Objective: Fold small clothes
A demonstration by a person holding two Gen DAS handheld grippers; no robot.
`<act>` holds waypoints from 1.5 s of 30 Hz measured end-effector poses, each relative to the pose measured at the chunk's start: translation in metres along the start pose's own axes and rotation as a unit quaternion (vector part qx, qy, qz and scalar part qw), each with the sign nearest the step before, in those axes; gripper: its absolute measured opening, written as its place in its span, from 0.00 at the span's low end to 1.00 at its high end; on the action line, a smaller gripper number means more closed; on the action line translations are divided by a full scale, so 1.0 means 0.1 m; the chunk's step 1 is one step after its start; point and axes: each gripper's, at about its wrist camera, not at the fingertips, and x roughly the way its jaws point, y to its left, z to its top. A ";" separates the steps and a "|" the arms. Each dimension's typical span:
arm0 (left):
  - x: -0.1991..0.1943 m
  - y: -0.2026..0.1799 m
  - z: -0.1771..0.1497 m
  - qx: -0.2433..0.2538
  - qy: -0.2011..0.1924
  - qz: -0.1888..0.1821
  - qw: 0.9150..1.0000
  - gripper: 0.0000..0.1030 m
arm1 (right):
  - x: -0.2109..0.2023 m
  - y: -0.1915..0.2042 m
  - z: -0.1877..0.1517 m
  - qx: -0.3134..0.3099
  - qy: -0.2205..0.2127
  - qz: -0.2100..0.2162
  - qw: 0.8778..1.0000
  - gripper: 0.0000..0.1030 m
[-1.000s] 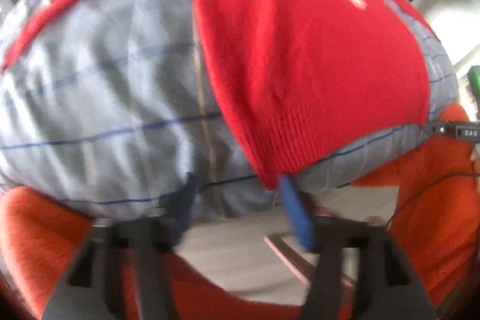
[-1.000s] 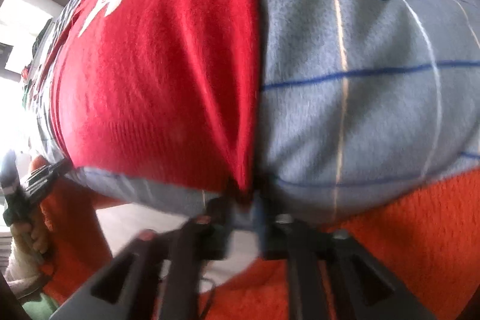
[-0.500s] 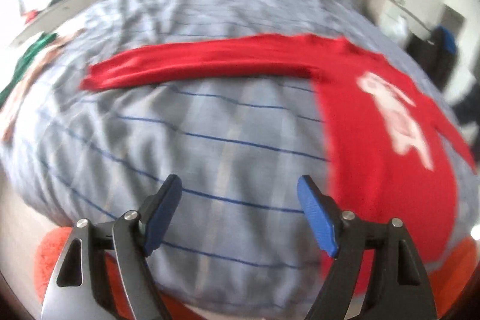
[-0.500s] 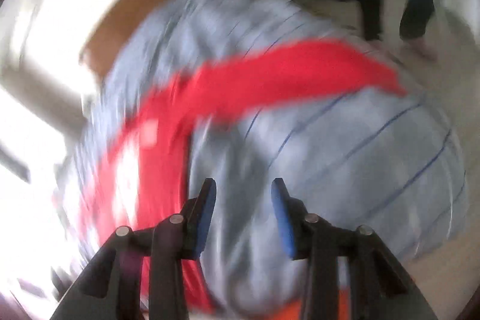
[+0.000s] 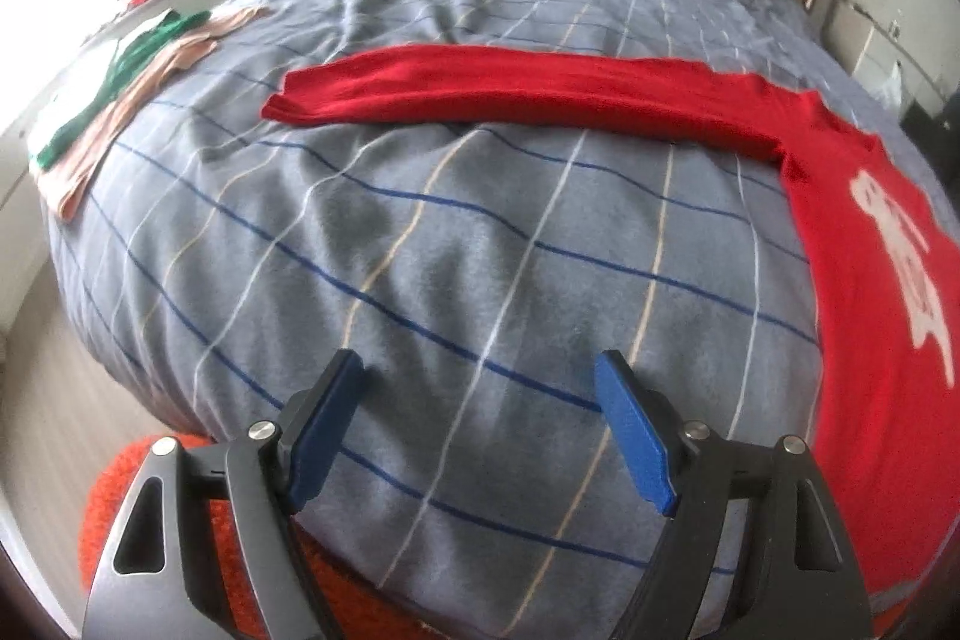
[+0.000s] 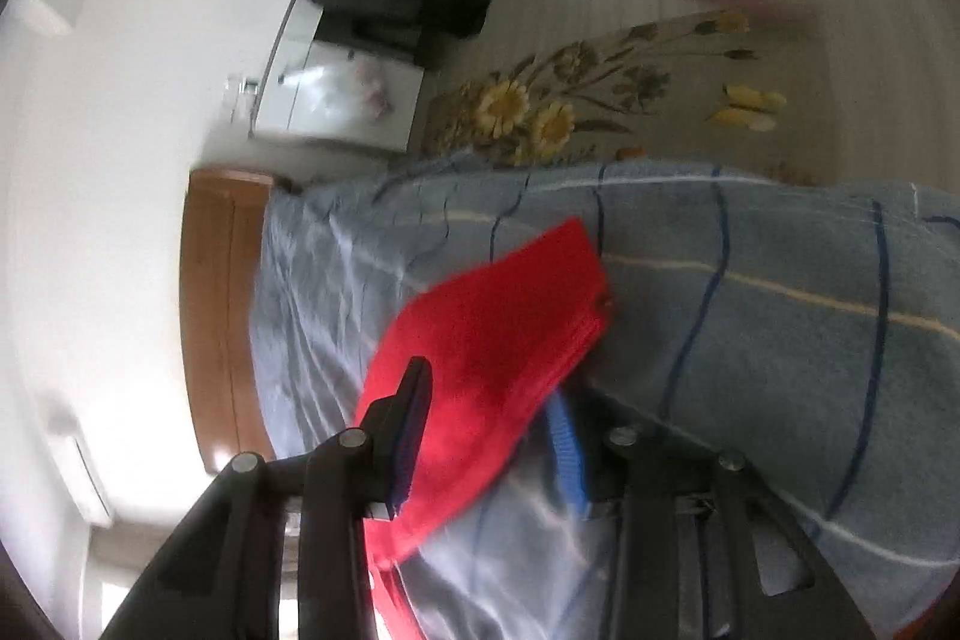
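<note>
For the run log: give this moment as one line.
left gripper: open, above blanket | right gripper: open, straddling red sweater sleeve

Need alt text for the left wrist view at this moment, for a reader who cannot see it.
A red sweater lies flat on a grey plaid bedspread, one sleeve stretched straight out to the left. The left gripper is open and empty above the blanket's near edge; green and tan clothes lie far left.
</note>
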 end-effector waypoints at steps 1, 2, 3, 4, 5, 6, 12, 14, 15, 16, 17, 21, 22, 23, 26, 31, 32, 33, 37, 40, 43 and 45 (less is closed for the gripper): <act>0.00 -0.02 -0.01 0.005 -0.001 0.001 1.000 0.79 | 0.02 0.00 0.02 0.001 -0.004 0.001 1.000 0.37; 0.00 -0.03 -0.01 0.009 -0.001 0.002 1.000 0.79 | 0.02 -0.01 0.05 0.001 -0.006 0.000 1.000 0.37; -0.01 -0.05 -0.03 0.013 0.000 0.004 1.000 0.79 | 0.03 -0.01 0.06 -0.001 -0.011 -0.003 1.000 0.34; 0.00 -0.06 -0.03 0.015 0.000 0.005 1.000 0.79 | 0.05 -0.01 0.07 -0.004 -0.013 -0.009 1.000 0.24; -0.01 -0.06 -0.03 0.015 0.000 0.006 1.000 0.79 | 0.07 0.00 0.09 -0.015 -0.010 -0.022 1.000 0.16; -0.01 -0.07 -0.03 0.015 -0.001 0.006 1.000 0.79 | 0.09 0.04 0.08 -0.031 -0.010 -0.034 0.999 0.04; 0.03 -0.07 -0.01 0.005 0.002 -0.002 1.000 0.81 | -0.03 1.19 -0.40 -0.225 -0.024 0.001 0.974 0.04; 0.03 -0.07 0.00 0.004 0.002 -0.007 1.000 0.81 | -0.04 1.81 -0.85 -0.328 -0.016 0.026 0.944 0.04; 0.03 -0.07 0.01 0.005 0.002 -0.010 1.000 0.81 | -0.03 2.11 -1.14 -0.377 -0.009 0.041 0.925 0.04; 0.04 -0.06 0.01 0.006 0.002 -0.012 1.000 0.81 | 0.00 2.34 -1.42 -0.417 0.000 0.054 0.907 0.04; 0.04 -0.05 0.01 0.007 0.002 -0.014 1.000 0.81 | 0.05 2.57 -1.74 -0.455 0.013 0.068 0.888 0.04; 0.05 -0.03 0.01 0.003 0.004 -0.023 1.000 0.81 | 0.44 3.00 -3.05 -0.569 0.066 0.079 0.816 0.04; 0.05 -0.03 0.01 0.003 0.003 -0.022 1.000 0.81 | 0.55 3.01 -3.35 -0.591 0.077 0.073 0.800 0.04; 0.05 -0.03 0.01 0.005 0.003 -0.021 1.000 0.81 | 0.68 2.99 -3.67 -0.610 0.090 0.070 0.785 0.04; 0.06 -0.04 0.01 0.008 0.003 -0.019 1.000 0.83 | 1.08 2.72 -4.56 -0.655 0.139 0.060 0.740 0.08; 0.08 -0.02 0.01 0.002 0.006 -0.017 1.000 0.91 | 1.41 2.09 -5.33 -0.669 0.264 0.064 0.692 0.63; 0.08 -0.02 0.01 0.002 0.006 -0.015 1.000 0.91 | 1.34 2.03 -5.35 -0.672 0.270 0.073 0.686 0.63; 0.09 -0.03 0.01 0.003 0.006 -0.014 1.000 0.92 | 1.25 1.99 -5.35 -0.675 0.272 0.085 0.681 0.64; 0.10 -0.06 0.00 0.005 0.006 -0.011 1.000 0.94 | 0.92 2.01 -4.97 -0.671 0.250 0.111 0.689 0.65; 0.10 -0.08 -0.01 0.008 0.006 -0.007 1.000 0.95 | 0.96 2.09 -4.41 -0.649 0.214 0.108 0.722 0.74; 0.11 -0.10 -0.02 0.011 0.008 -0.002 1.000 0.98 | 1.16 2.04 -3.71 -0.587 0.205 0.067 0.780 0.74; 0.11 -0.10 -0.03 0.013 0.009 0.000 1.000 0.99 | 1.43 1.85 -3.14 -0.531 0.202 -0.008 0.823 0.74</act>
